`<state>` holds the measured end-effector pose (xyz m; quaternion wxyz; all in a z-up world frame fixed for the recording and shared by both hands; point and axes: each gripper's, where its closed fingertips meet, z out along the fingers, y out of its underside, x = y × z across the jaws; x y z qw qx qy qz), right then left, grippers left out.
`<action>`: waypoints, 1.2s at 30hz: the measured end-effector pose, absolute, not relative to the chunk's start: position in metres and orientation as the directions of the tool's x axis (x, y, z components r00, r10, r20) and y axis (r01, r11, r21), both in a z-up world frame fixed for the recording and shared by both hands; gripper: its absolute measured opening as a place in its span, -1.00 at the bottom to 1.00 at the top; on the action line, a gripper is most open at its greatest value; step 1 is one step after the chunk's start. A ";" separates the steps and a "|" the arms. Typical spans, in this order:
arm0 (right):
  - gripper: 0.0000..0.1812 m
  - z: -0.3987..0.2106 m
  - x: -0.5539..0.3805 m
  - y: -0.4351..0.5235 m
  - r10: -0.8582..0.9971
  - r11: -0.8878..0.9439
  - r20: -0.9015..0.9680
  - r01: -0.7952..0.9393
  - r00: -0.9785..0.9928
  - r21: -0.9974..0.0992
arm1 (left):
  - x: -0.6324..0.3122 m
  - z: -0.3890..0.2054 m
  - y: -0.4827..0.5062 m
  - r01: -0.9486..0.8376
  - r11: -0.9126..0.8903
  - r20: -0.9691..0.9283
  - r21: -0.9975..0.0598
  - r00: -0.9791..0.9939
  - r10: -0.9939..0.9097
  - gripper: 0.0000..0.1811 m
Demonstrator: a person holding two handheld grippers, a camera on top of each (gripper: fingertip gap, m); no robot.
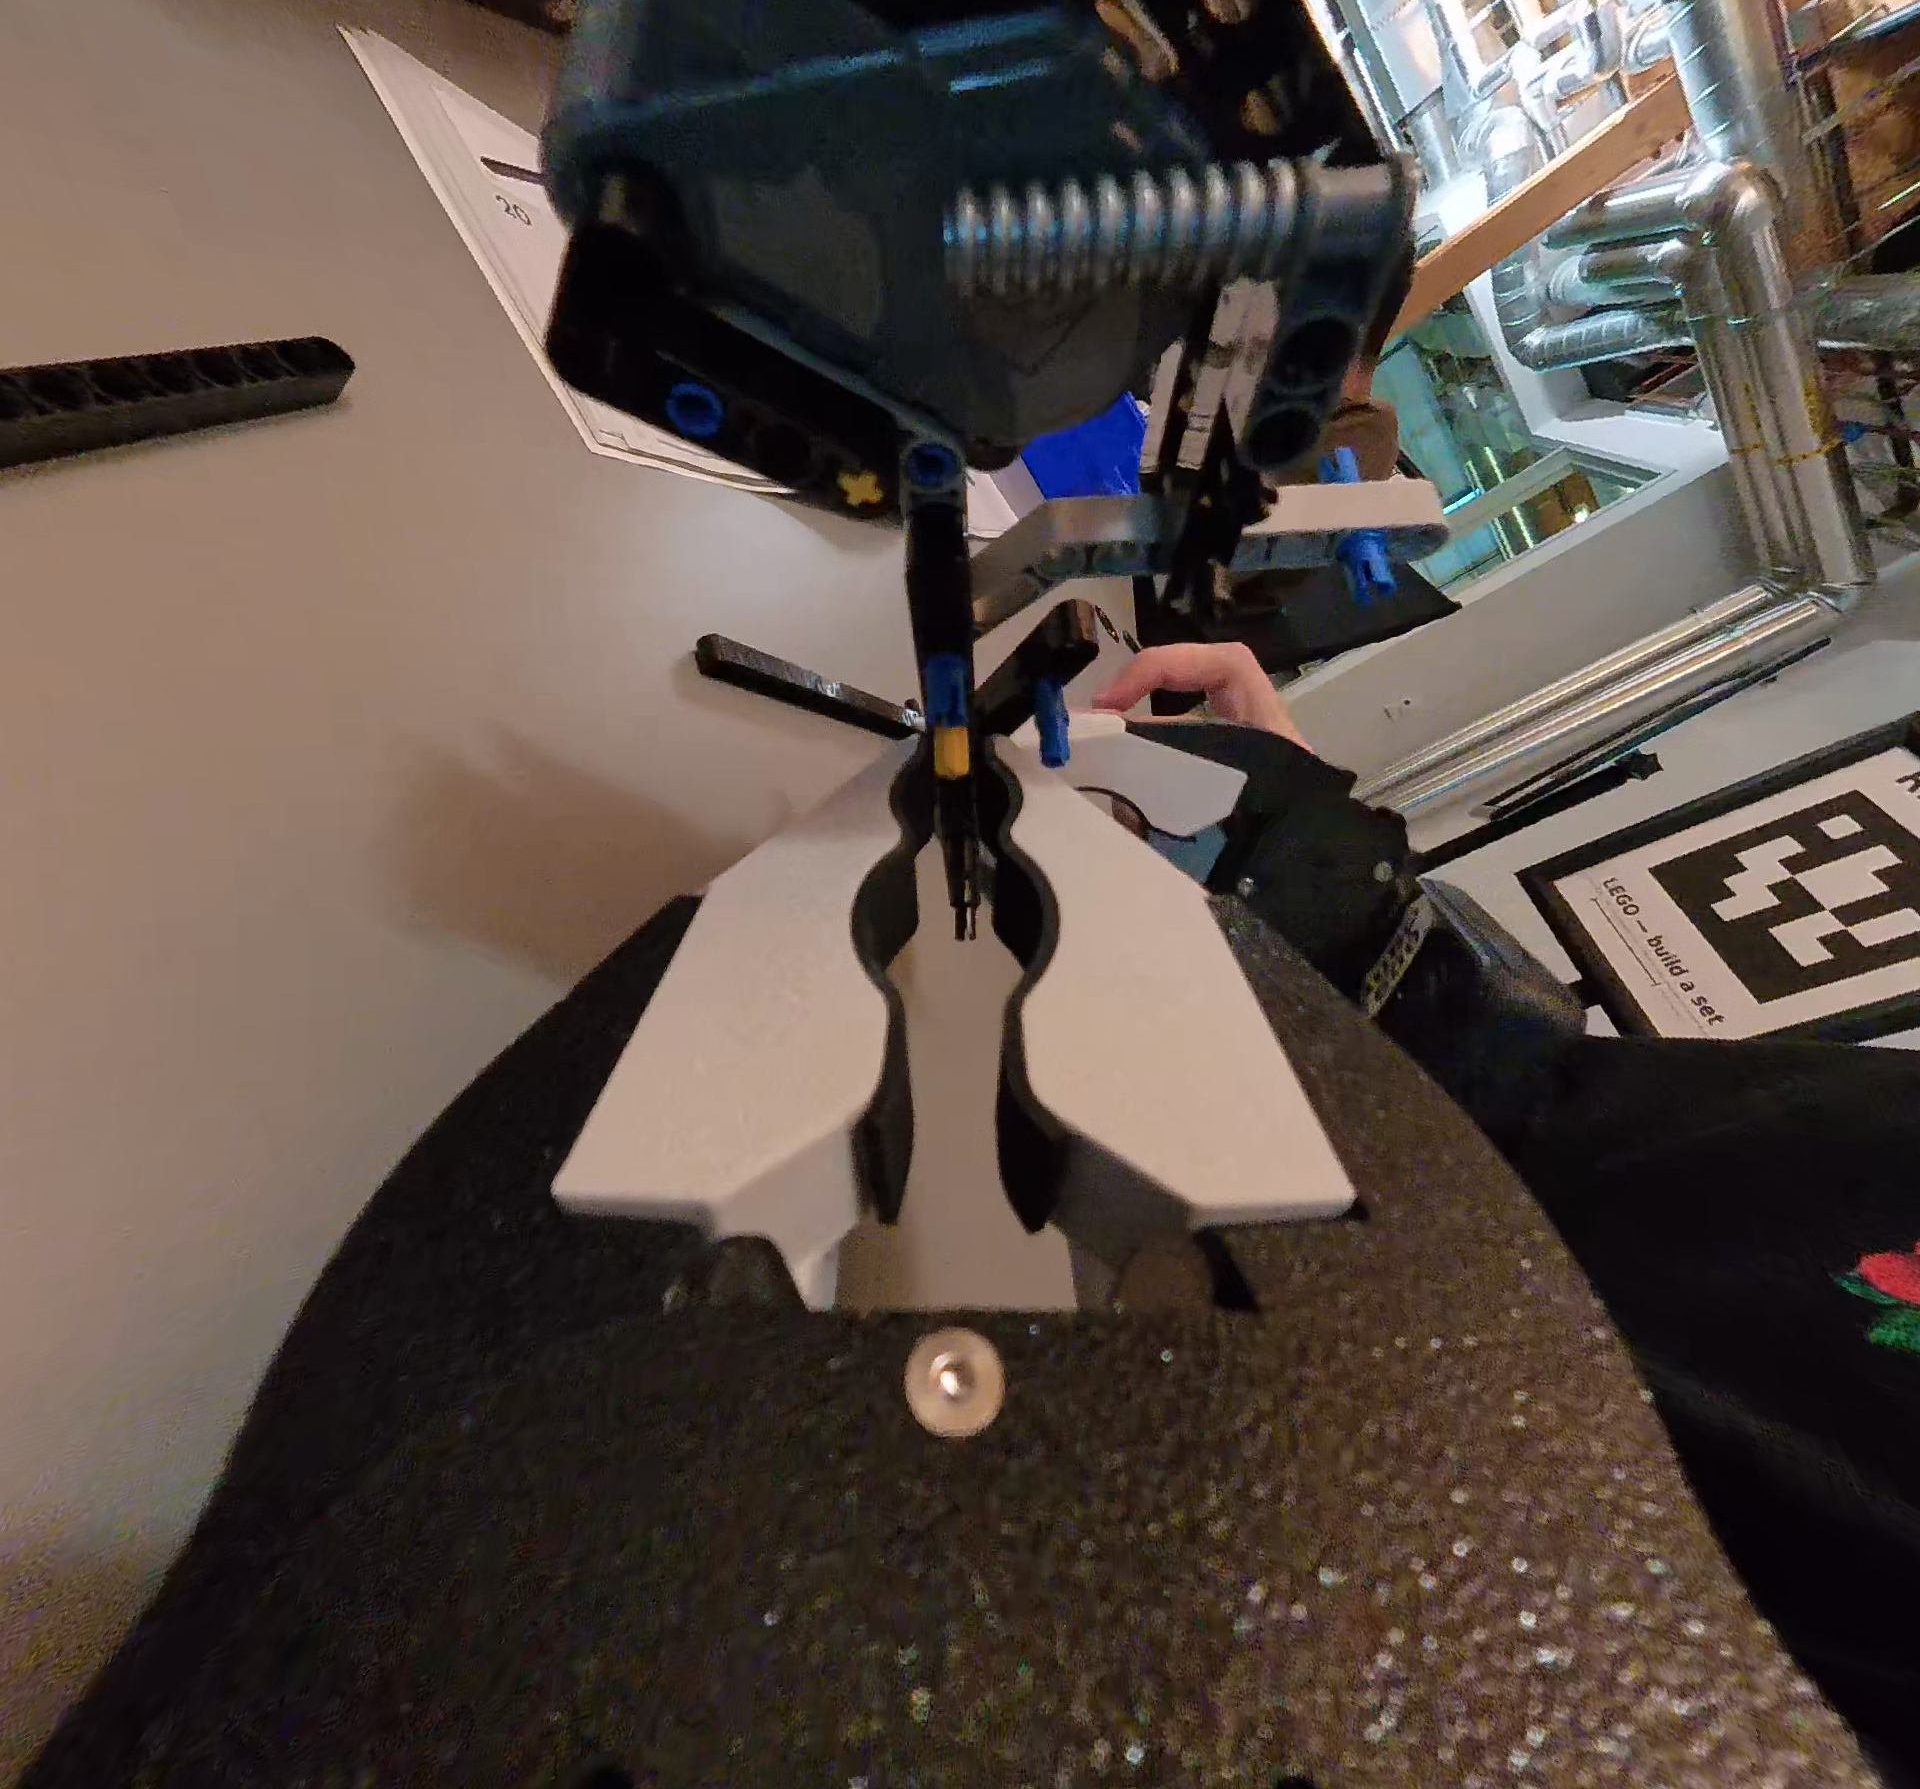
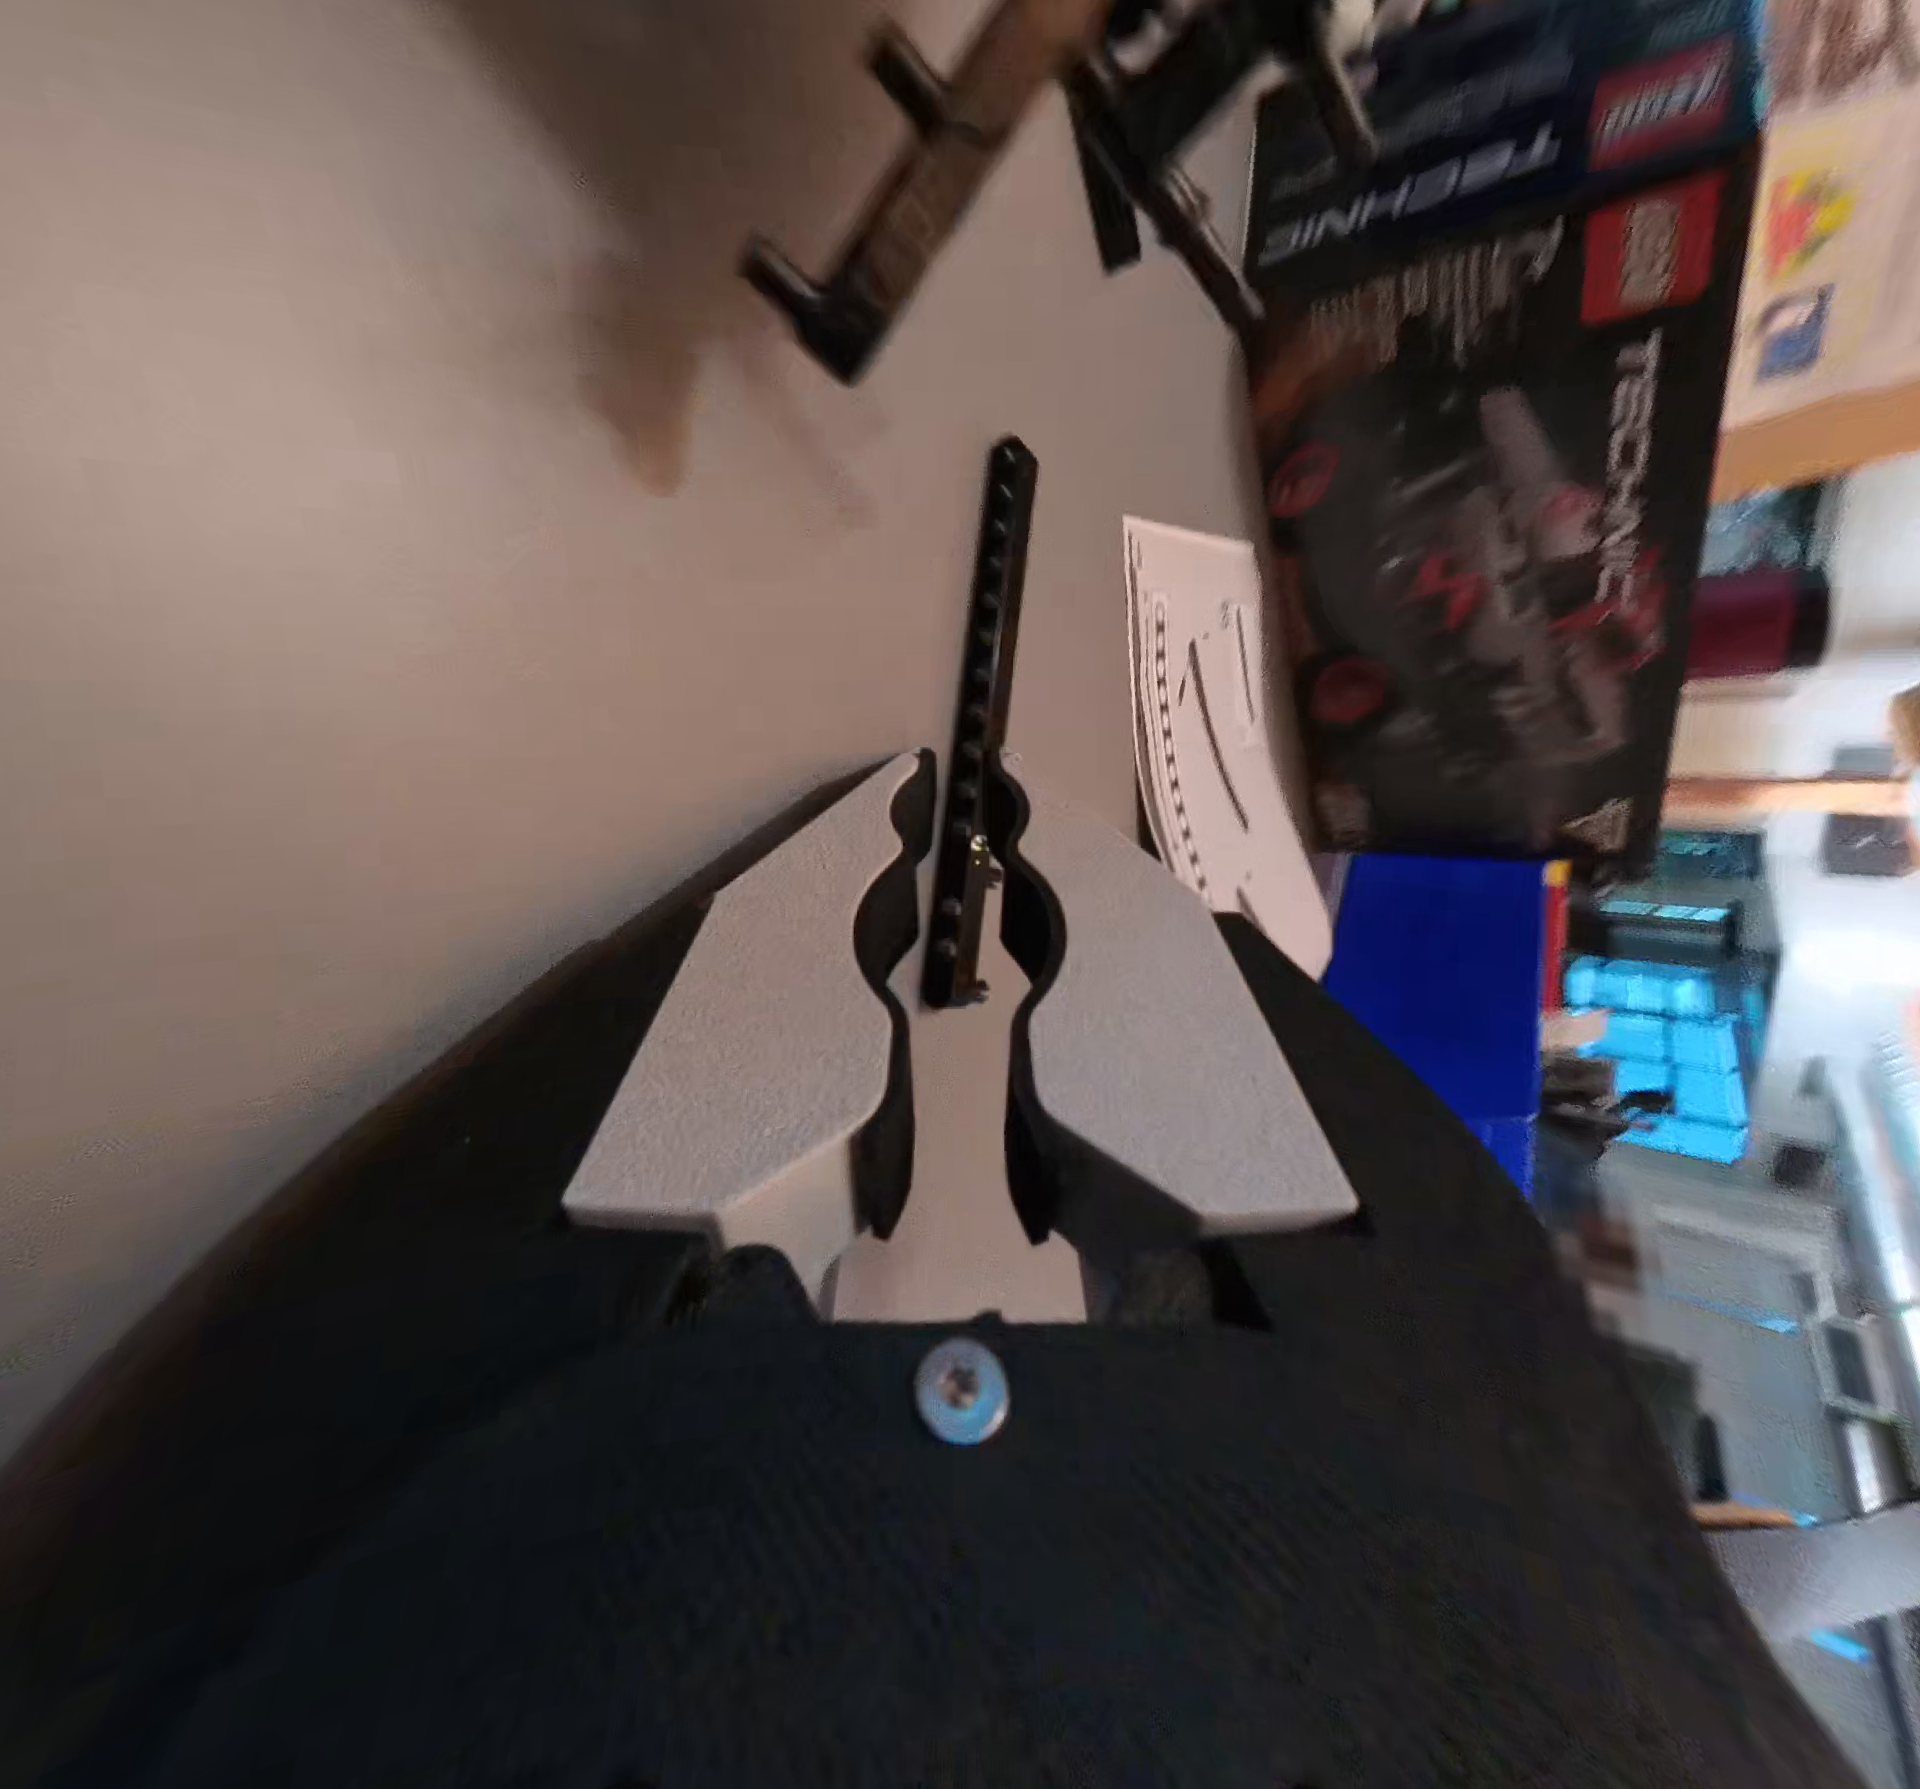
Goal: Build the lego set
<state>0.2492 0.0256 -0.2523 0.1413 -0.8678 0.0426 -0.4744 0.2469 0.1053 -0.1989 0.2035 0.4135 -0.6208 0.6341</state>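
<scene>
My left gripper (image 1: 951,783) pinches a thin black strut of the model (image 1: 935,212), which hangs just beyond the fingertips, above the table (image 1: 260,648). A loose beam (image 1: 156,399) lies on the table left of the model, the manual (image 1: 488,181) behind it. My right gripper (image 2: 961,804) pinches a long black beam (image 2: 992,700) edge-on over the table; the box (image 2: 1507,544) stands to its right.
</scene>
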 end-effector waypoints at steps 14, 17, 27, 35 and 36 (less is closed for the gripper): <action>-0.61 -0.245 0.264 0.005 -0.556 -0.633 -0.043 -0.456 0.830 -0.626 | 0.245 -0.199 0.103 -0.772 -0.137 0.776 -0.621 -0.579 -0.250 -0.94; -0.62 -0.257 0.265 0.011 -0.483 -0.695 -0.054 -0.420 0.874 -0.584 | 0.246 -0.199 0.103 -0.773 -0.141 0.778 -0.619 -0.578 -0.245 -0.94; -0.94 -0.254 0.249 0.016 0.059 -0.973 0.775 0.209 0.629 -0.095 | 0.251 -0.196 0.112 -0.762 -0.177 0.777 -0.623 -0.578 -0.251 -0.94; -0.79 -0.247 0.220 0.031 0.121 -0.946 0.853 0.320 0.508 -0.056 | 0.251 -0.195 0.112 -0.758 -0.180 0.774 -0.627 -0.580 -0.255 -0.94; -0.75 -0.246 0.216 0.033 0.104 -0.939 0.825 0.328 0.555 -0.102 | 0.252 -0.195 0.112 -0.757 -0.181 0.774 -0.627 -0.580 -0.256 -0.94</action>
